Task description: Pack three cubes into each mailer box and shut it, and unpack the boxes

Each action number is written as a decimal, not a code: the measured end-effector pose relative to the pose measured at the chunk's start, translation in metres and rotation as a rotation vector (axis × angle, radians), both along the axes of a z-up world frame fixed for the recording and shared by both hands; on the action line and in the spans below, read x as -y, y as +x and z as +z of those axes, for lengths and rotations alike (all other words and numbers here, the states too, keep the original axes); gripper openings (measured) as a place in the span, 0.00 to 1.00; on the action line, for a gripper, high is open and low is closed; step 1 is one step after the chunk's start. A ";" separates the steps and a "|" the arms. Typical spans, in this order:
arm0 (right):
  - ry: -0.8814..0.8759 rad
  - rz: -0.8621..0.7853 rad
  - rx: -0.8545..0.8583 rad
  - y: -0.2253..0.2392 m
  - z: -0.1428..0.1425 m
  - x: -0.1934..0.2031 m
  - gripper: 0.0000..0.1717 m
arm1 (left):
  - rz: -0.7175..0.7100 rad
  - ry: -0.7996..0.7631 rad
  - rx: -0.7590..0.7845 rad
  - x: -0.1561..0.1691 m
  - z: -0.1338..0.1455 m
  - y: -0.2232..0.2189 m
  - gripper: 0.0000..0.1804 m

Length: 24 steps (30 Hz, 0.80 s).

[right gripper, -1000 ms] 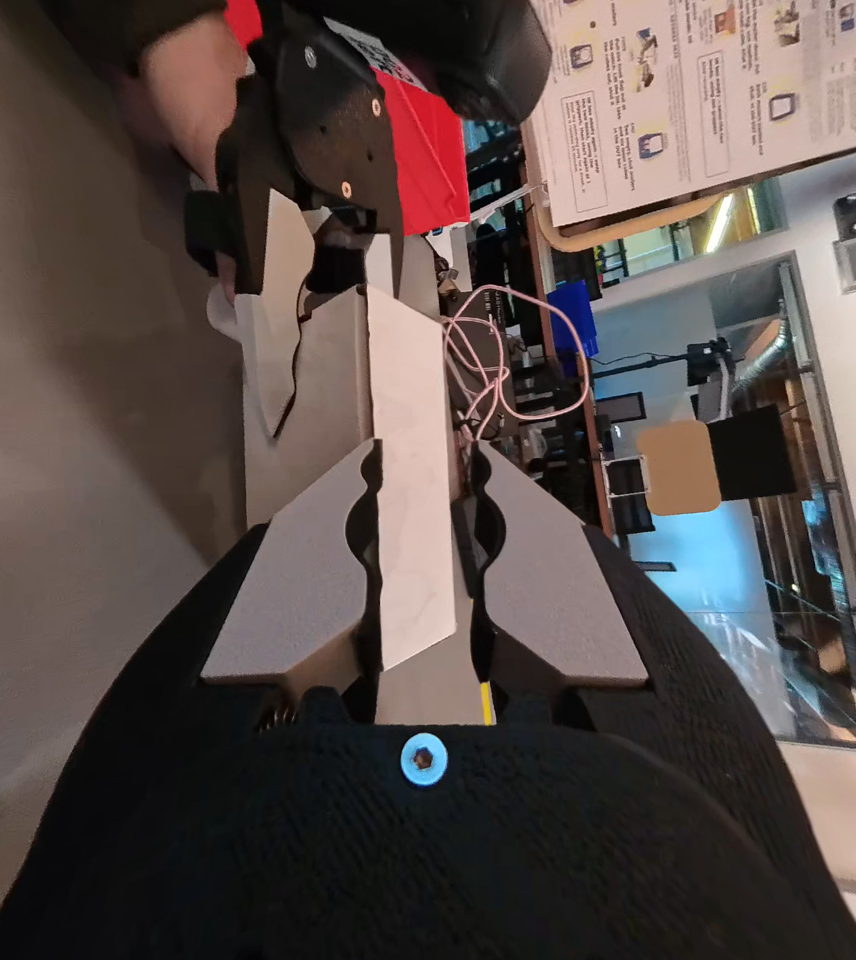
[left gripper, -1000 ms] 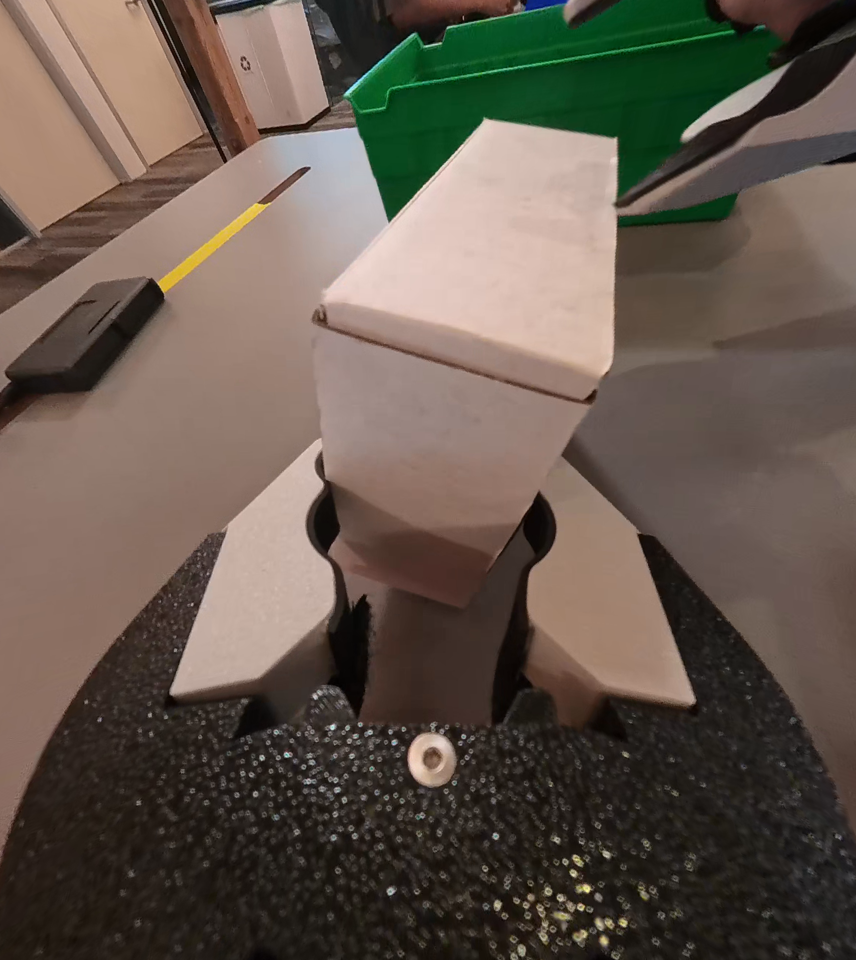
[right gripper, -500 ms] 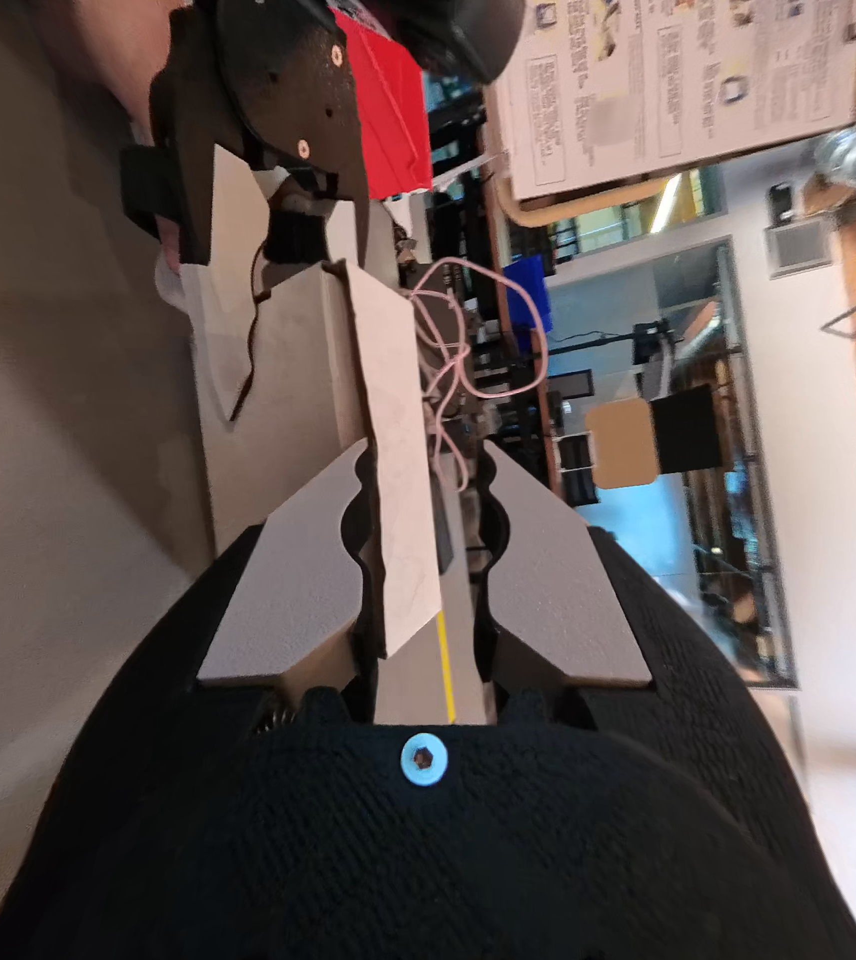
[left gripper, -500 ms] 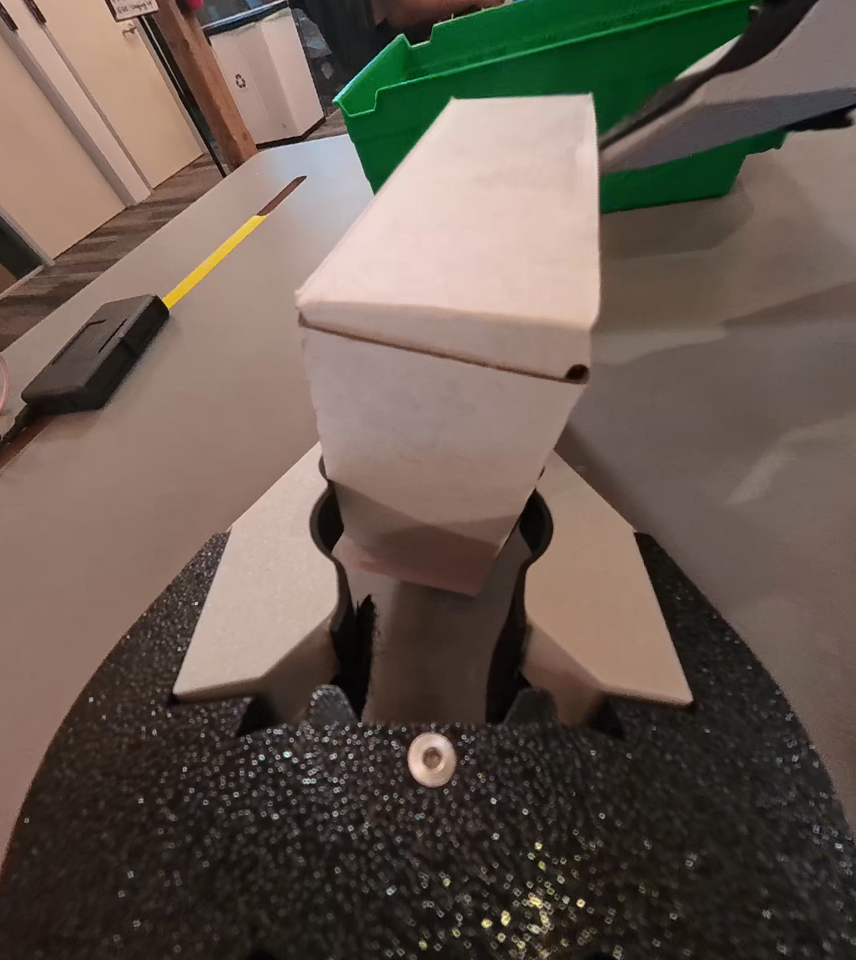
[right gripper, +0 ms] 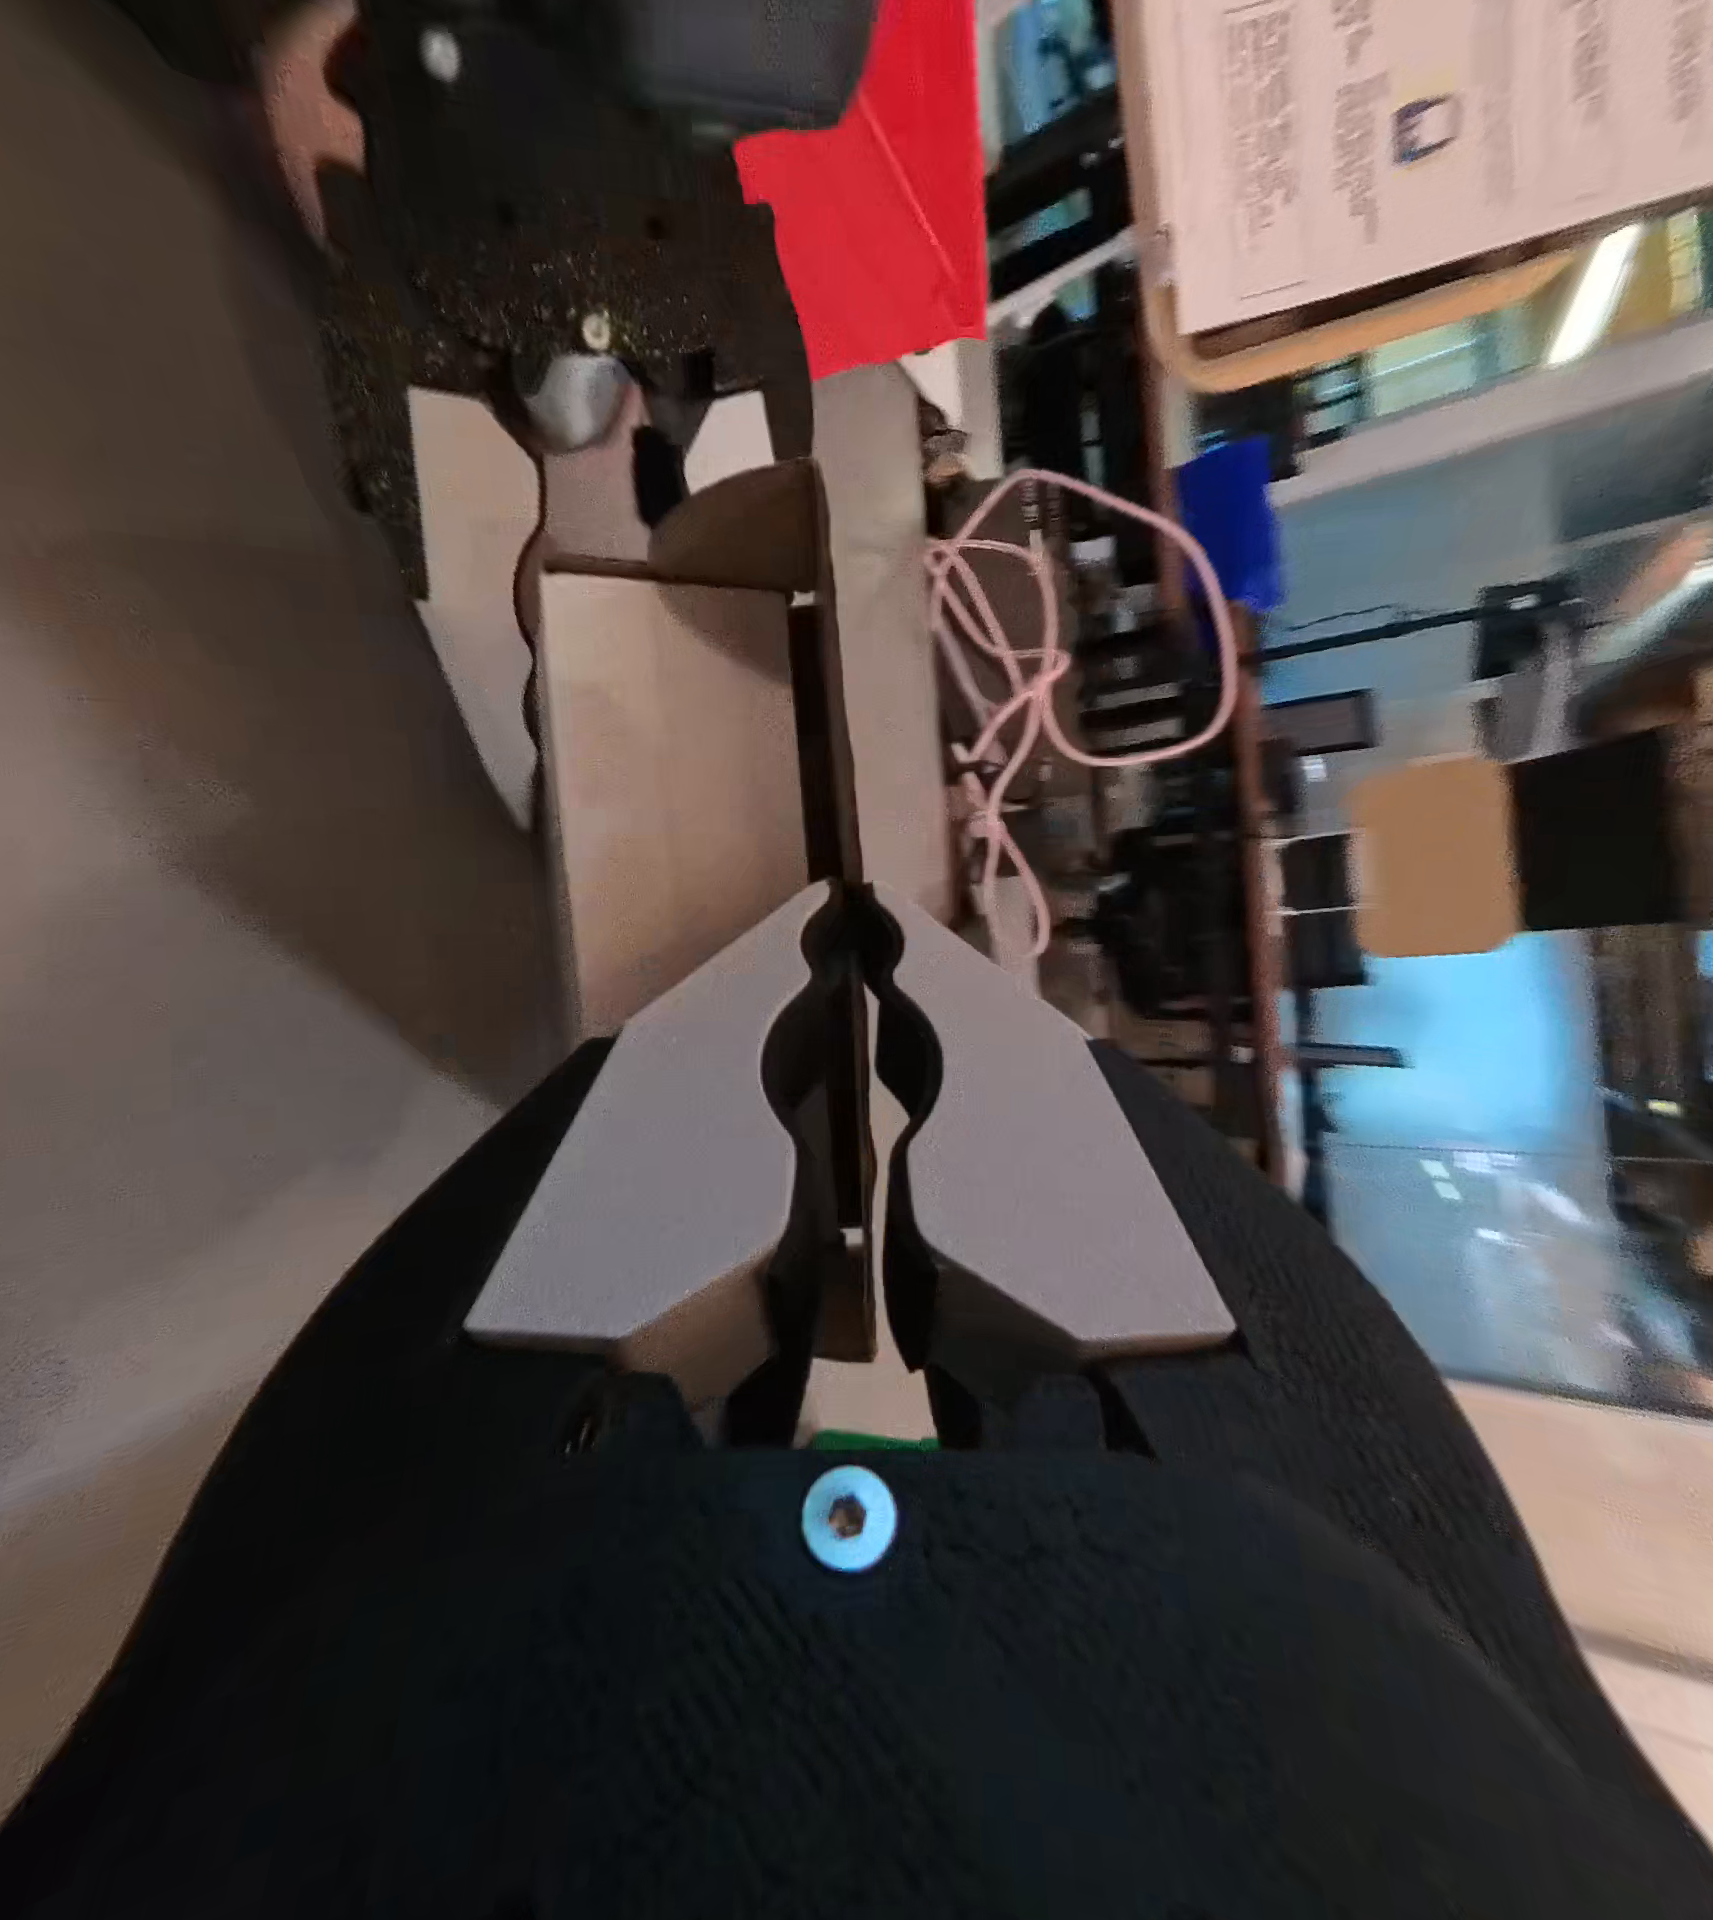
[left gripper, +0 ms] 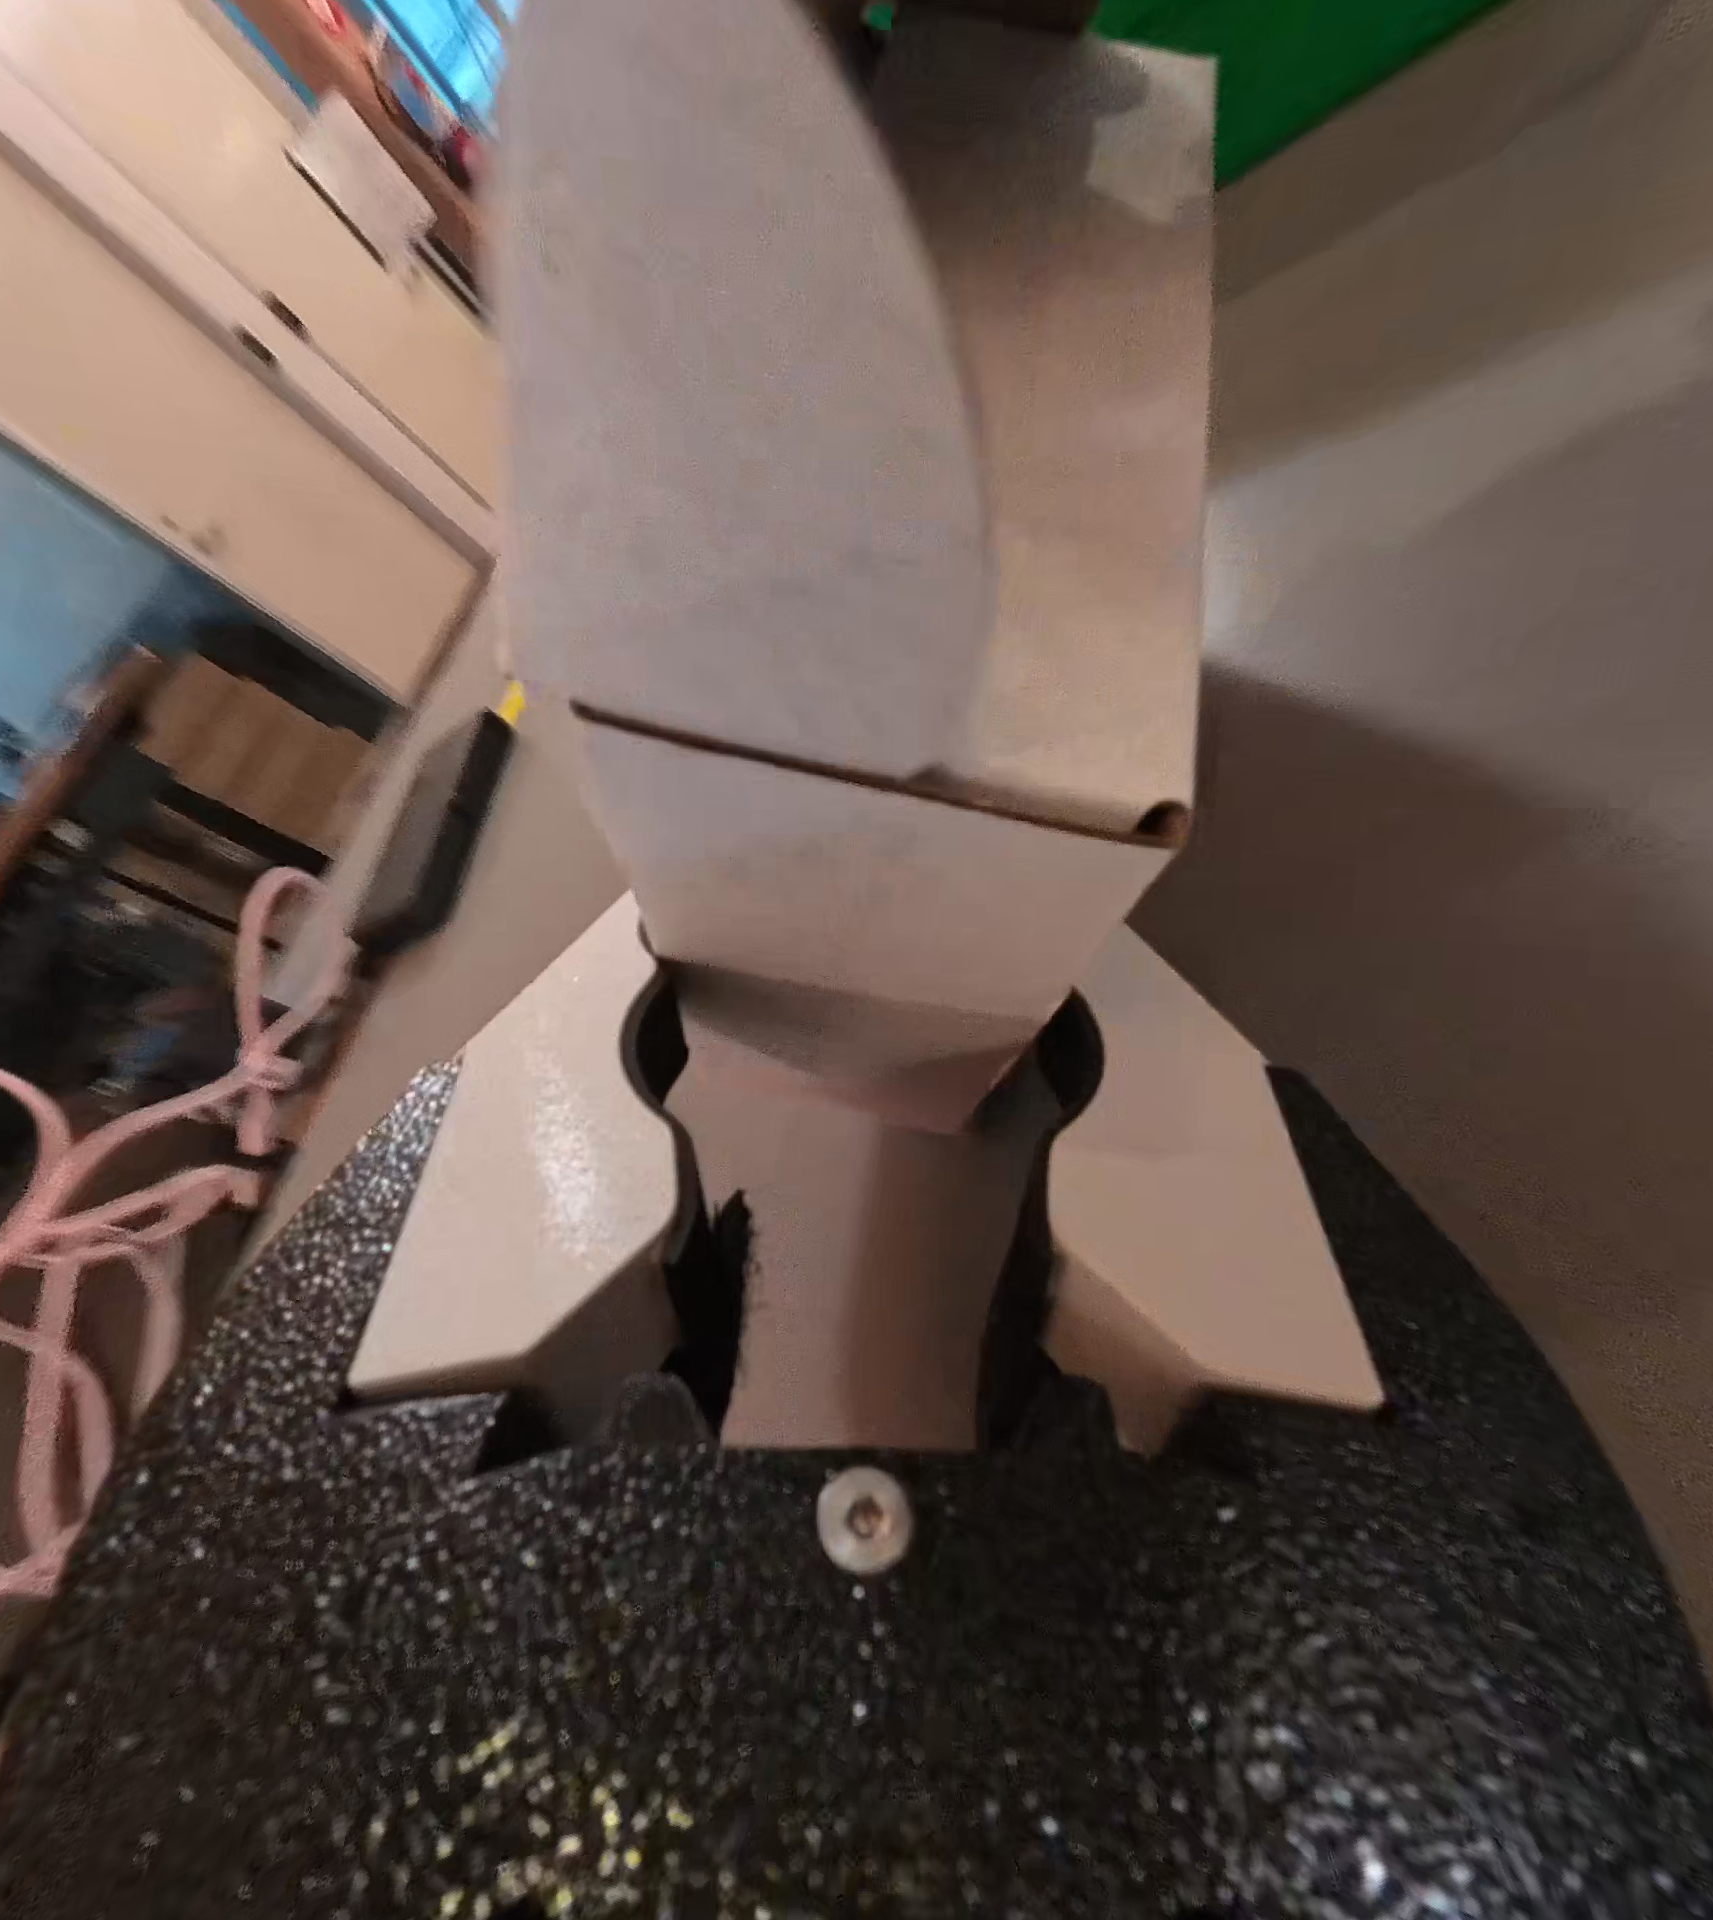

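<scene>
We see the white box (left gripper: 862,582) clamped at its near end in the left gripper (left gripper: 867,1049), its long axis running straight away from it, lifted off the grey table (left gripper: 1517,935). At the box's far end the right gripper (right gripper: 847,904) is pinched shut on the lid flap (right gripper: 831,727), so it is nearer the lid. A second ago its fingers stood apart around the flap; the lid now gapes.

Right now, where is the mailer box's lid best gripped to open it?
At the lid's free edge, pinched flat from the end opposite the left gripper, which clamps the box. The thin flap stands edge-on between the right gripper's pads, as done here.
</scene>
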State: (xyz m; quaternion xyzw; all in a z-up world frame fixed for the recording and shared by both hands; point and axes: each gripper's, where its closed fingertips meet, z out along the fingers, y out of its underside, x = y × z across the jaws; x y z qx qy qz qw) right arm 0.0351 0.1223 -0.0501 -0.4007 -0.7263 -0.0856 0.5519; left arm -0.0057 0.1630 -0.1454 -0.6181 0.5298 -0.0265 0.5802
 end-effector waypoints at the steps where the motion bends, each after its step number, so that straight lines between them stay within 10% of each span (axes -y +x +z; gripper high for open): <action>1: -0.046 0.007 0.021 0.002 0.002 0.002 0.00 | -0.002 0.052 -0.030 0.000 0.002 0.000 0.38; 8: -0.493 0.059 0.194 0.013 -0.008 0.016 0.00 | 0.029 0.551 -0.414 -0.008 0.015 -0.013 0.38; 11: -0.500 0.029 0.218 0.011 -0.017 0.010 0.00 | 0.017 0.531 -0.479 -0.009 -0.002 -0.018 0.37; 20: -0.385 -0.127 0.120 0.008 -0.005 -0.012 0.00 | 0.146 0.424 -0.319 0.018 0.032 -0.039 0.67; 24: -0.378 -0.177 0.049 0.009 0.005 -0.018 0.00 | 0.128 0.518 -0.123 0.053 0.070 -0.037 0.52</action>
